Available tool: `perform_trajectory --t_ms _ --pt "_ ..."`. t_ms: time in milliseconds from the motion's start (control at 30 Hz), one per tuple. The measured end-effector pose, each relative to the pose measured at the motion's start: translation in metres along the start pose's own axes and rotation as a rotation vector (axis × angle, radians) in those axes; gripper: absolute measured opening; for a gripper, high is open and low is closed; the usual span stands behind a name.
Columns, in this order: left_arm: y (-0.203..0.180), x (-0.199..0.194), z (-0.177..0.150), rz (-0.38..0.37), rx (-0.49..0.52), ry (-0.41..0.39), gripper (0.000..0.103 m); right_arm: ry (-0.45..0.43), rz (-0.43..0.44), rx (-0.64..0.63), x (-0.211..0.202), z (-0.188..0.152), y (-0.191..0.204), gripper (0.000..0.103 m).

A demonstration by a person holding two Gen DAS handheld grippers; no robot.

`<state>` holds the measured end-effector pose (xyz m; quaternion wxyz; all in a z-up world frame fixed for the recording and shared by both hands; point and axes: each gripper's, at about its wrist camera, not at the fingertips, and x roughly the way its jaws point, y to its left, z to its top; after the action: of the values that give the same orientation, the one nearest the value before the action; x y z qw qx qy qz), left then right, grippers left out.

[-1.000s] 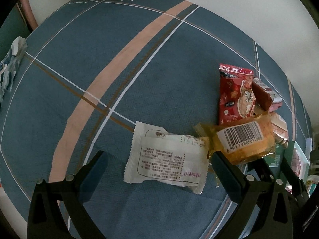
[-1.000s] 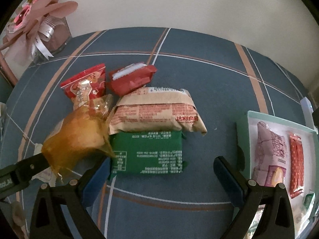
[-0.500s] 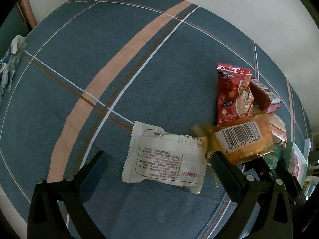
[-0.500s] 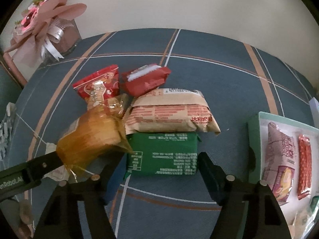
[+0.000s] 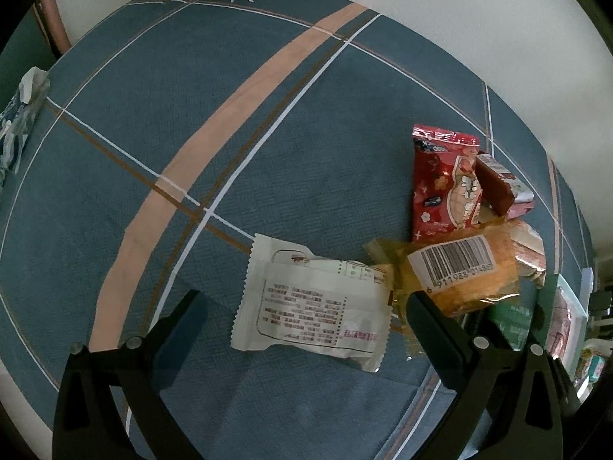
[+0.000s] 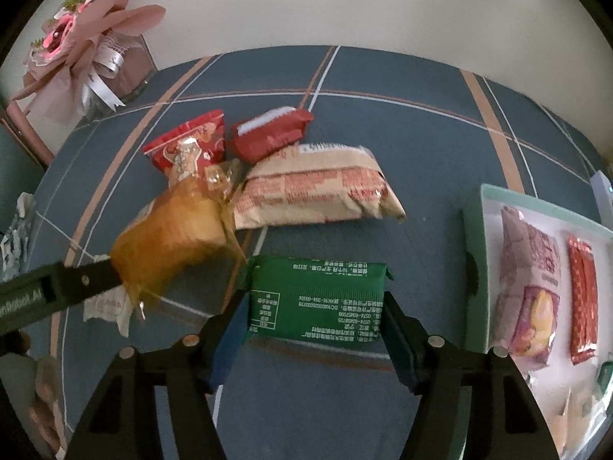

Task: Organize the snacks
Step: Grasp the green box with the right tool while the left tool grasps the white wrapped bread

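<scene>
green pack (image 6: 316,299) is clamped in the right gripper (image 6: 312,329); left gripper (image 5: 306,326) is held apart around the white pack (image 5: 312,303).

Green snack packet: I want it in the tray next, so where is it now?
In the right wrist view the green snack packet lies low centre between the right gripper fingers, just in front of the beige packet, left of the tray.

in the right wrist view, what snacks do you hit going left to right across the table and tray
orange-wrapped snack → green packet between the right tongs → pink snack bag in the tray → red stick pack. The red and beige packets behind overlap these, so they are left out.
</scene>
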<state>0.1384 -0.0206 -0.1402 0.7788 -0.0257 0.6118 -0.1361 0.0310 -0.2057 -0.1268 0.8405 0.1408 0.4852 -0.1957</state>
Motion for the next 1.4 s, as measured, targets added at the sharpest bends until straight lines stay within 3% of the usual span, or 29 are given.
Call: perform_trajectory --t_ms 433,800,1200,1400 --pt "-0.002 0.013 0.0 0.012 0.008 0.019 0.103 0.061 0.012 0.036 -0.011 -0.022 -0.007 0.069" --pt "0.003 0.016 0.006 0.102 0.015 -0.011 0.103 0.088 0.05 0.088 -0.013 -0.027 -0.021 0.069" --pt "-0.012 0.015 0.005 0.085 0.055 -0.006 0.102 0.098 0.049 0.105 -0.01 -0.019 -0.03 0.075" --pt "-0.007 0.02 0.004 0.075 0.025 0.013 0.102 0.088 0.046 0.098 -0.013 -0.016 -0.028 0.075"
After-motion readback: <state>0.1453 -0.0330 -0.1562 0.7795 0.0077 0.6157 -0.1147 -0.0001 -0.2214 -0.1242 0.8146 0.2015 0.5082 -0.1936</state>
